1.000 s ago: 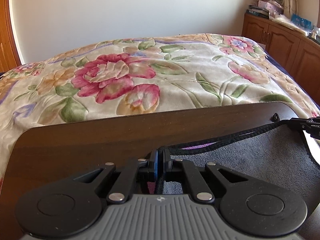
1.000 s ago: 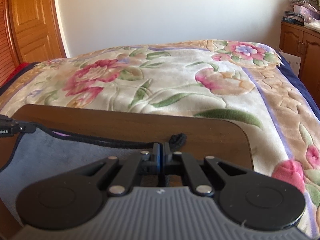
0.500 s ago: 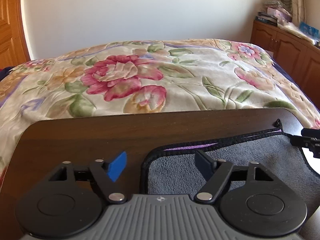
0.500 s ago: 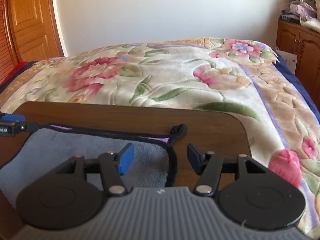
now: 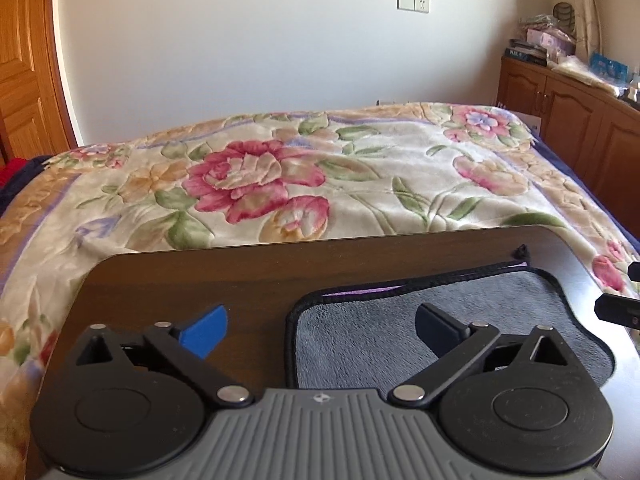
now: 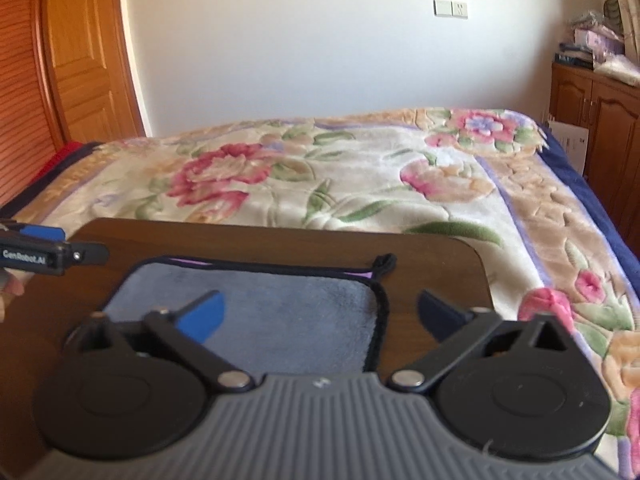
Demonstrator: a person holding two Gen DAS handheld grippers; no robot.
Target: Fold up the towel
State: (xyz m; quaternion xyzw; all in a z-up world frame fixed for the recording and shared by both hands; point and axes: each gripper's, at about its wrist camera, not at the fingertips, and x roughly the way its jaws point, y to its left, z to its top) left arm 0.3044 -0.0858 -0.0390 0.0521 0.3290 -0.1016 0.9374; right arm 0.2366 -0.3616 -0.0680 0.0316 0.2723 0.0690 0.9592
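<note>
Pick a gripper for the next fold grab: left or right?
Either; slight edge right. Both grippers are open over the towel; the right gripper straddles its right edge near the corner loop, the left gripper straddles the left edge.

Your towel [image 5: 420,320] lies on the table [image 5: 240,276], toward its right end at 3 o'clock. The bed [image 5: 320,176] sits behind at 12, cabinets [image 5: 580,120] at 2.

plush grey towel [image 5: 400,332]; smooth wood table [image 5: 240,276]

grey plush towel [image 5: 376,332] with black stitched edging lies flat, folded over, purple underside peeking along its far edge, on the counter [image 5: 248,276].
</note>
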